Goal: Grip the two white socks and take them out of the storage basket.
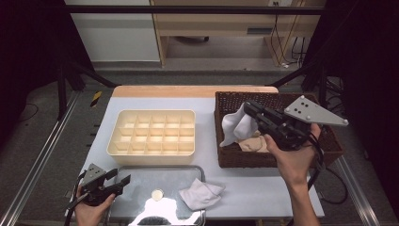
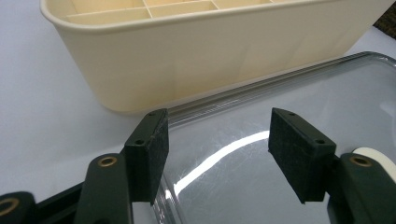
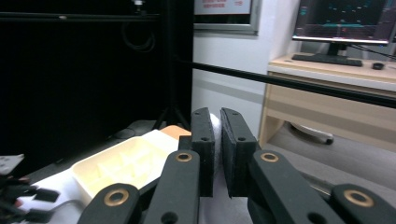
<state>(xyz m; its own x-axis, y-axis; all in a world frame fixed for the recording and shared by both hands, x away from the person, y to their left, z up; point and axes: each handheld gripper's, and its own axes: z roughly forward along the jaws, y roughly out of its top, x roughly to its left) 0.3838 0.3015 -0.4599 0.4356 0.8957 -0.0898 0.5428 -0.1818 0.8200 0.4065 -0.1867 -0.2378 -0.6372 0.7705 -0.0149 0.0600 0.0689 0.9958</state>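
On the white table (image 1: pixel 263 188) in front of you, the biggest thing is the dark wicker basket (image 1: pixel 226 157) at the right side, with a beige cloth (image 1: pixel 254 143) lying inside it. To its left sits the cream compartment organizer (image 1: pixel 151 133), a grid of small cells. Just in front of that, at the near edge, lies the shiny metal tray (image 1: pixel 141 188), with a small round cream disc (image 1: pixel 157 194) on it and a crumpled white cloth (image 1: pixel 201 194) resting on its right end, partly over the rim.

Your right gripper (image 1: pixel 248 109) hangs above the basket, its jaws clenched on a white sock (image 1: pixel 236 123) that dangles from them over the basket's left part; in the right gripper view the white fabric (image 3: pixel 215 123) shows pinched between the two pads.

Your left gripper (image 1: pixel 118 180) sits low at the left end of the tray, its jaws released and spread wide, with nothing between them but the tray's surface (image 2: pixel 261 112) beneath.
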